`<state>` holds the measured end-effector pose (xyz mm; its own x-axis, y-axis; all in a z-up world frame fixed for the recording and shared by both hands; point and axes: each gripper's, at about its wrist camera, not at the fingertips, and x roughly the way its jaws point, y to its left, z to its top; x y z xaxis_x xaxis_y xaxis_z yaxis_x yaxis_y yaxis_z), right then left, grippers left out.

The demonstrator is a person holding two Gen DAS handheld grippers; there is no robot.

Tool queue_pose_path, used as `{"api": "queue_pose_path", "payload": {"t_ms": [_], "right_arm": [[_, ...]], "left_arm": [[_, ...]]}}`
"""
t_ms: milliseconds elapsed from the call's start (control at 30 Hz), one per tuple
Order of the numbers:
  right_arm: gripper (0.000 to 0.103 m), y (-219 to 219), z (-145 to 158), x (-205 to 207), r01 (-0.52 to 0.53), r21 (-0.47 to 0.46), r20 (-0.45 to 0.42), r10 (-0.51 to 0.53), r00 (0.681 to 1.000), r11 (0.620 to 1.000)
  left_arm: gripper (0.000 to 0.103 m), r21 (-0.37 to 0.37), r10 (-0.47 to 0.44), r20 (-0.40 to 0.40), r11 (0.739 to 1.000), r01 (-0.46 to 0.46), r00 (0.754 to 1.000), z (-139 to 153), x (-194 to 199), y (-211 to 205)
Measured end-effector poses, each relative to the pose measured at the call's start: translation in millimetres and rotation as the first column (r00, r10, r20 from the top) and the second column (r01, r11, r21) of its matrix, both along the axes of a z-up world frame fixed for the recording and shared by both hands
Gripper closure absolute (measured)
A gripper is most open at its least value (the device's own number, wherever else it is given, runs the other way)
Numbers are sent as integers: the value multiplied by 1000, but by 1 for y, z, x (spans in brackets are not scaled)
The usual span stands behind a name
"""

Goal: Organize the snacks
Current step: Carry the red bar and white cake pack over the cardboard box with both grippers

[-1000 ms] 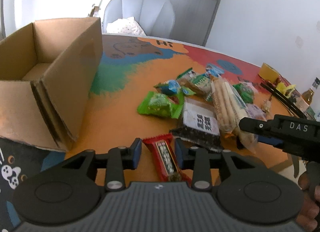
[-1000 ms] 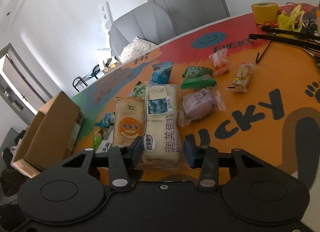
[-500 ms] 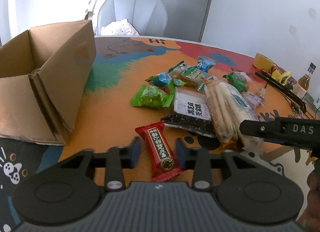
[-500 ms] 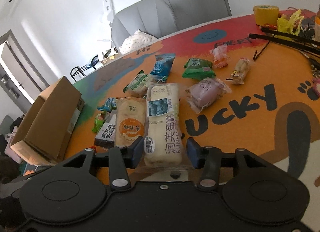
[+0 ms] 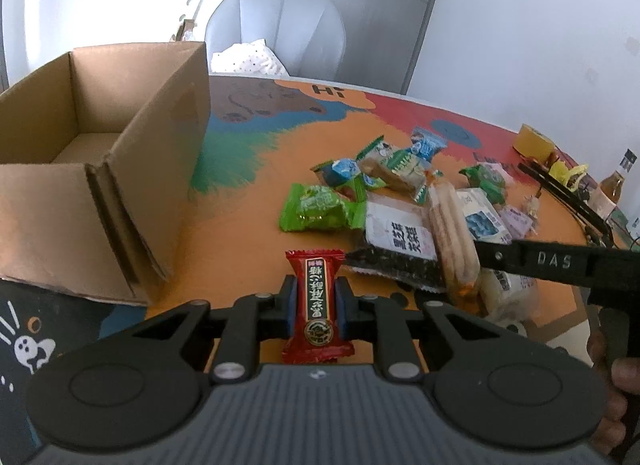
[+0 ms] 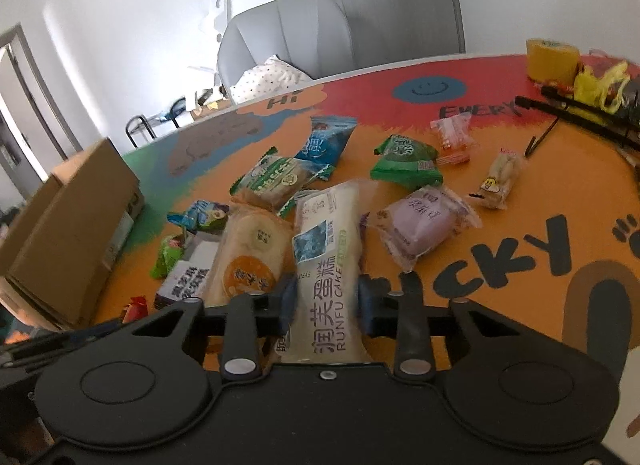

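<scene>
The left tool (image 5: 316, 301) is clenched on the red candy bar (image 5: 317, 301), its pads pressing both sides of the wrapper at the near edge of the surface (image 5: 240, 201). The right tool (image 6: 325, 301) is closing its jaws on the white cake pack (image 6: 328, 265); the pads are at the pack's sides, but I cannot tell if the hold is firm yet.

Risks, as I judge them:
- The candy wrapper is smooth and thin, so it may slip or turn in the pads when it is carried to the cardboard box (image 5: 100, 169) at the far left.
- The cake pack is long and soft, and it is taken near one end, w/ most of its length on the far side. It may sag, or get squashed if the squeeze is too strong.
- Its far end lies beside the round-biscuit pack (image 6: 250, 253) and touches the green-white snack (image 6: 280, 177), so a lift could drag these along.
- Both tools are close together; in the left view the right one is just right of the candy, so the 2 may bump on the way to the box.
</scene>
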<state>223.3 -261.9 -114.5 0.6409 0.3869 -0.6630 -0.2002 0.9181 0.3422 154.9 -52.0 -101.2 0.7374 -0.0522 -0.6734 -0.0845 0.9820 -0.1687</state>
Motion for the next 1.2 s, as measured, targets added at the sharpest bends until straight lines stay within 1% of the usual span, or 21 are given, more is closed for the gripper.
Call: {"api": "queue_pose_path", "payload": {"t_ms": [167,500,767,967,1200], "right_arm": [[76,-11,9,-9,16,45,25,-17,1000,999],[76,-11,34,-14,17,96,84,-25,996,995],[76,7,53,-10,-17,125,131,1,991,992],[76,30,65,-9,-64,137,168,41,985,989],[76,57,74,-7,-105,154,196,74,978,982]], "left_arm": [[85,-1,-1,21,1000,1,1000,7,-1,2],[85,9,-1,103,1000,0,995,38,0,3],[85,21,11,157,1000,-15,987,59,-2,18],[85,28,31,184,999,-37,982,74,-5,30],[85,40,46,202,998,-55,978,83,-10,44]]}}
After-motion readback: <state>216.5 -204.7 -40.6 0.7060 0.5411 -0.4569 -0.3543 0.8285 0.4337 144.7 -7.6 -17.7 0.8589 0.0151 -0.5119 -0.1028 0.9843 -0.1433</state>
